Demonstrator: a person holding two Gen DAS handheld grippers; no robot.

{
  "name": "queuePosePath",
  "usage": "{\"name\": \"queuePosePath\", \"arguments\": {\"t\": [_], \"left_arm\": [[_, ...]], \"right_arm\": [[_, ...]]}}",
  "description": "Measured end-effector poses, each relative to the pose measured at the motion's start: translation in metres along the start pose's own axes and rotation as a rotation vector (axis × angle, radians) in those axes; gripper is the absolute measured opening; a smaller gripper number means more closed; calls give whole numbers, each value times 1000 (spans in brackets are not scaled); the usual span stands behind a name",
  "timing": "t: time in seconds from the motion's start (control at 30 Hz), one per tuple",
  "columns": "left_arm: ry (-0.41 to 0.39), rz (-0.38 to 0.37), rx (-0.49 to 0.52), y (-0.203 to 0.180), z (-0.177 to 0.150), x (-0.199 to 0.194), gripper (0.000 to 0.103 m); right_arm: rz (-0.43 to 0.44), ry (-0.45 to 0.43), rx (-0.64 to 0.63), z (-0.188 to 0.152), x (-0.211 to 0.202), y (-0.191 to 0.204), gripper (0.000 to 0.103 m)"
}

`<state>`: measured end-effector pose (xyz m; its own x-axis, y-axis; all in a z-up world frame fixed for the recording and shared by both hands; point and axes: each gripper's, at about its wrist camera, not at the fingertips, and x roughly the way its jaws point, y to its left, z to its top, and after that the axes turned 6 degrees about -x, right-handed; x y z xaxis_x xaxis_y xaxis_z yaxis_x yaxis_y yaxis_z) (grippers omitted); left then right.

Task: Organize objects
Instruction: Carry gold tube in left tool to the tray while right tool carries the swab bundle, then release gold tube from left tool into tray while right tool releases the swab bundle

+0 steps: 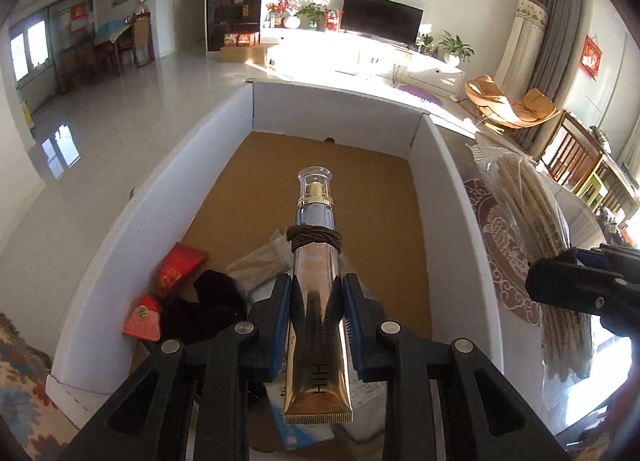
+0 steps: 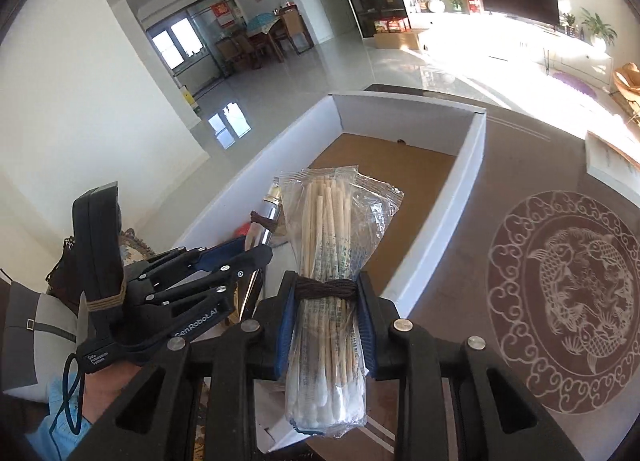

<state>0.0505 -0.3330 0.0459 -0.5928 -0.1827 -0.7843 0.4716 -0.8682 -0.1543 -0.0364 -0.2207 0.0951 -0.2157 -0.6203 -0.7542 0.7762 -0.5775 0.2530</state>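
Note:
My left gripper (image 1: 316, 293) is shut on a gold cosmetic tube (image 1: 318, 301) with a clear cap and a brown hair tie round its neck, held over the white cardboard box (image 1: 452, 197). My right gripper (image 2: 326, 297) is shut on a plastic pack of cotton swabs (image 2: 328, 245) tied with a brown band, held above the box's right near edge (image 2: 436, 229). The left gripper (image 2: 244, 253) and the tube (image 2: 266, 221) show in the right wrist view, the right gripper (image 1: 584, 285) and the pack (image 1: 532, 213) in the left wrist view.
Inside the box's near left lie red packets (image 1: 176, 269), a black item (image 1: 204, 305) and a clear wrapper (image 1: 260, 261); a blue-white packet (image 1: 300, 429) lies under the tube. The box stands on a brown table with a fish motif (image 2: 576, 293). A white booklet (image 2: 608, 161) lies far right.

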Motion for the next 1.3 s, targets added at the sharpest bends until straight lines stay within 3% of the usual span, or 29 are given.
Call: {"name": "queuePosePath", "arguments": {"t": [0.13, 0.17, 0.2, 0.23, 0.27, 0.37, 0.5, 0.57, 0.77, 1.0, 1.3], "left_arm": [[67, 92, -49, 29, -4, 23, 28], [74, 108, -57, 33, -5, 24, 41], [78, 121, -59, 35, -6, 26, 53], [72, 136, -57, 29, -3, 30, 81], [43, 155, -52, 28, -4, 25, 92], [-6, 163, -20, 20, -4, 13, 102], [-64, 199, -25, 8, -5, -2, 103], [-73, 183, -62, 10, -9, -10, 103], [-72, 241, -169, 13, -20, -19, 103], [-30, 242, -142, 10, -22, -22, 103], [-53, 290, -142, 9, -25, -28, 103]], "right_arm": [[12, 95, -23, -4, 58, 23, 30], [23, 118, -13, -8, 69, 22, 36], [27, 132, -1, -10, 76, 21, 55], [25, 131, 9, -13, 78, 19, 64], [14, 119, 14, -15, 76, 17, 68], [2, 90, 0, -17, 61, 9, 70], [-93, 47, -42, -8, 33, 0, 87], [-129, 42, -61, -5, 24, -6, 91], [-186, 73, -100, -1, 16, -7, 92], [-198, 85, -123, -3, 26, 1, 92], [-206, 100, -140, -7, 36, 7, 92]]}}
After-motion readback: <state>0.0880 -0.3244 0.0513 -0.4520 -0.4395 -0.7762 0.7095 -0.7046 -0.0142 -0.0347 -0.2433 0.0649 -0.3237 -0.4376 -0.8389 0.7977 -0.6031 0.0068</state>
